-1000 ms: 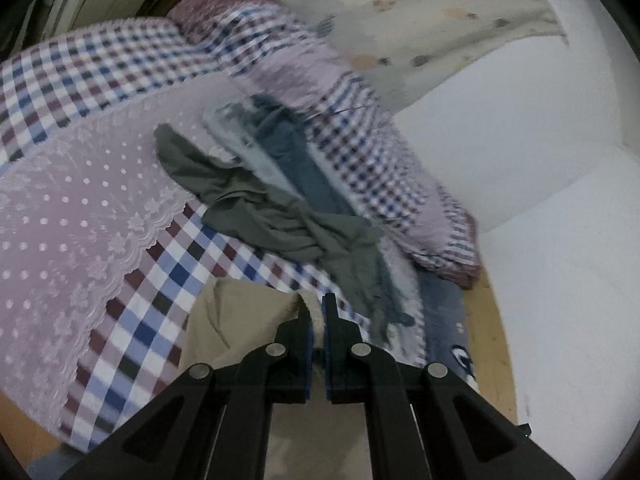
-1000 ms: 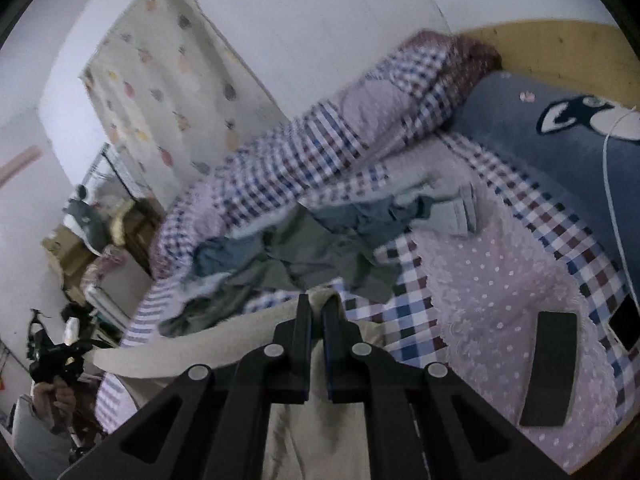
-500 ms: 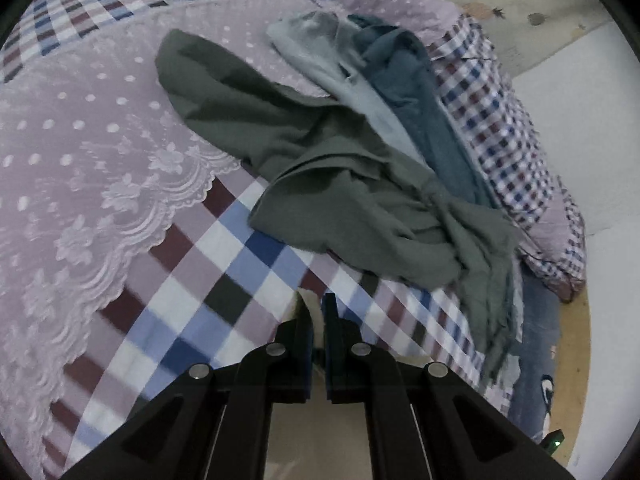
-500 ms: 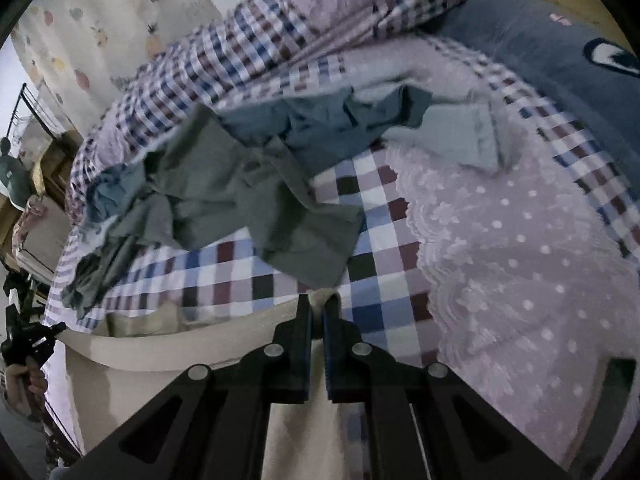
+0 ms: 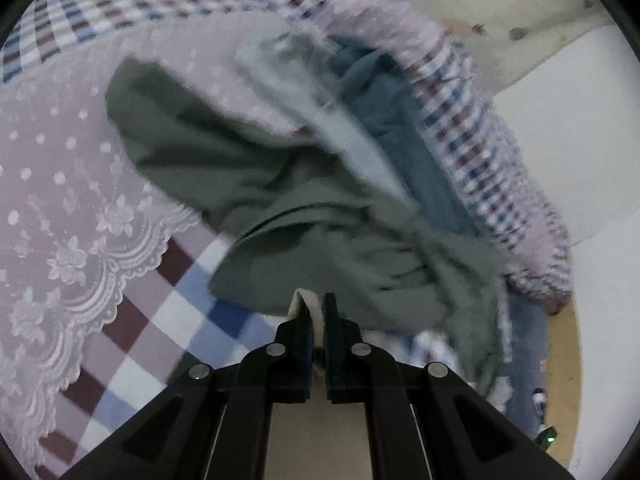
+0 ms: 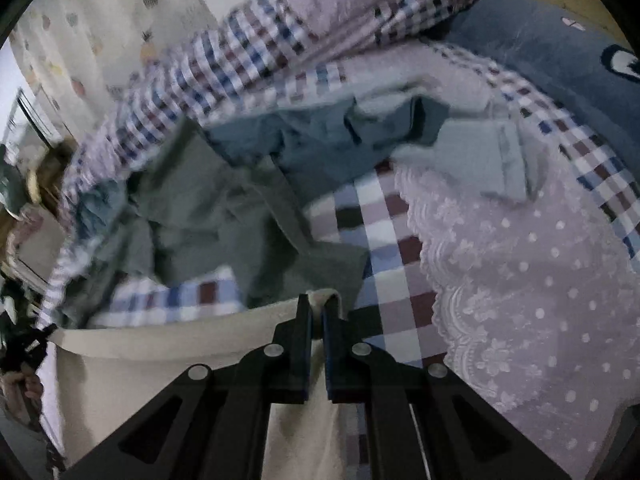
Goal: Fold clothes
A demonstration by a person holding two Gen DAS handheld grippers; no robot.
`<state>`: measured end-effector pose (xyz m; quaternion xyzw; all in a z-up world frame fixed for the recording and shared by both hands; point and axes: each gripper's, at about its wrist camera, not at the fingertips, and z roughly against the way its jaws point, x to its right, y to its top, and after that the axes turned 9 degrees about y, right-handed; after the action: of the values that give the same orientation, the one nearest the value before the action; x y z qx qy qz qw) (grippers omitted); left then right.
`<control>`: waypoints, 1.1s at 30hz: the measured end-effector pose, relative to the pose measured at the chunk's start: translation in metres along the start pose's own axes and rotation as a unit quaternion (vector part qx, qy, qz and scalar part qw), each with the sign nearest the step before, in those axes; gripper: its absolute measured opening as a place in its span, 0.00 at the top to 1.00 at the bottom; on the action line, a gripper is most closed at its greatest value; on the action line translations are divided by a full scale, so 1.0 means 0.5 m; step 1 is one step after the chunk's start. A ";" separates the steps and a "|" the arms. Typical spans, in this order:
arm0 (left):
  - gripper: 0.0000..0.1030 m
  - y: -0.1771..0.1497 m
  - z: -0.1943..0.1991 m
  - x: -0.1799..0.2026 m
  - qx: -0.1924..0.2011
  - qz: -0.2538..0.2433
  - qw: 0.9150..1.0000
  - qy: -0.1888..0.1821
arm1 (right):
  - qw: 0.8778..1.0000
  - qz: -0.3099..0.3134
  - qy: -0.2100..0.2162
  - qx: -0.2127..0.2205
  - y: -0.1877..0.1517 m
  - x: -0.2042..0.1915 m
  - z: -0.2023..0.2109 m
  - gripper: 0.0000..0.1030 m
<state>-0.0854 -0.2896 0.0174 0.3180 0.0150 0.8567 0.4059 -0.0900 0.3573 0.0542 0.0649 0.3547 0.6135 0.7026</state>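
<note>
**Both my jaws pinched on the cream garment, low over the bed**

My left gripper (image 5: 316, 312) has its jaws pressed together on a small fold of the cream garment (image 5: 301, 303), which pokes up between them at 6 o'clock. My right gripper (image 6: 316, 316) pinches the same cream garment (image 6: 152, 352) at its upper edge; from there the cloth stretches away toward 9 o'clock and hangs below my jaws.

Just past both grips lies the bed (image 6: 384, 236) with its checked sheet, and a lilac dotted lace cover (image 6: 532, 280) spreads toward 3 o'clock in the right view, toward 9 o'clock in the left.

Beyond my jaws a crumpled grey-green garment (image 5: 288, 208) sprawls across the middle. Farther on, at 12 to 1 o'clock, a dark teal garment (image 5: 384, 120) and a pale blue one (image 5: 340, 128) lie tangled against the rolled checked quilt (image 5: 472, 136). A dark blue pillow (image 6: 532, 36) sits at 2 o'clock in the right view. Both views are blurred.
</note>
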 end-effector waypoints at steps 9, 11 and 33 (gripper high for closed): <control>0.40 0.001 0.010 -0.063 0.023 0.014 1.000 -0.013 | 0.999 -0.026 -0.041 -0.012 -0.032 0.025 -0.038 0.38; 0.37 -0.006 0.036 -0.078 0.028 0.027 0.999 -0.033 | 0.999 -0.036 -0.034 0.006 -0.044 0.032 -0.007 0.33; 0.35 0.014 -0.046 0.014 -0.010 0.003 0.987 -0.160 | 0.997 -0.044 0.055 0.041 -0.057 -0.038 0.069 0.27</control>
<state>-0.1061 -0.2840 0.0048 0.4472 -0.0598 0.7962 0.4032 -0.0464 0.3451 0.0727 0.0438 0.4199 0.5693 0.7054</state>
